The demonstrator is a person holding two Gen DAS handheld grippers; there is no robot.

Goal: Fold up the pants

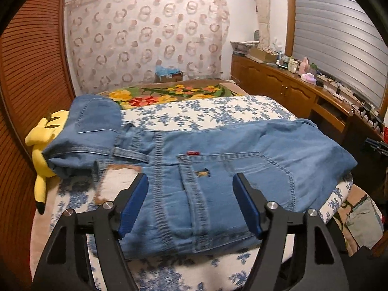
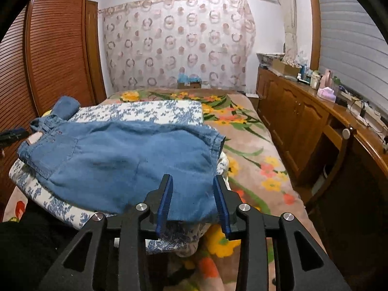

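Both my grippers, left [image 1: 190,179] and right [image 2: 192,181], gaping, empty; folded light-blue denim pants [image 1: 218,169] released at twelve o'clock, fold apparently done.

A bed [image 2: 252,145] is covered by a brown blanket printed with yellow, red and orange flowers. On the blanket a folded quilt [image 2: 150,111] in white with blue flowers is laid, thick enough to be raised above the blanket. On the quilt the blue denim pants [image 1: 218,181] are spread, folded, with a back pocket turned up and one edge hanging slightly over the quilt's near side. Beside the quilt's left end a yellow plush toy [image 1: 42,145] is seen, partly covered by denim.
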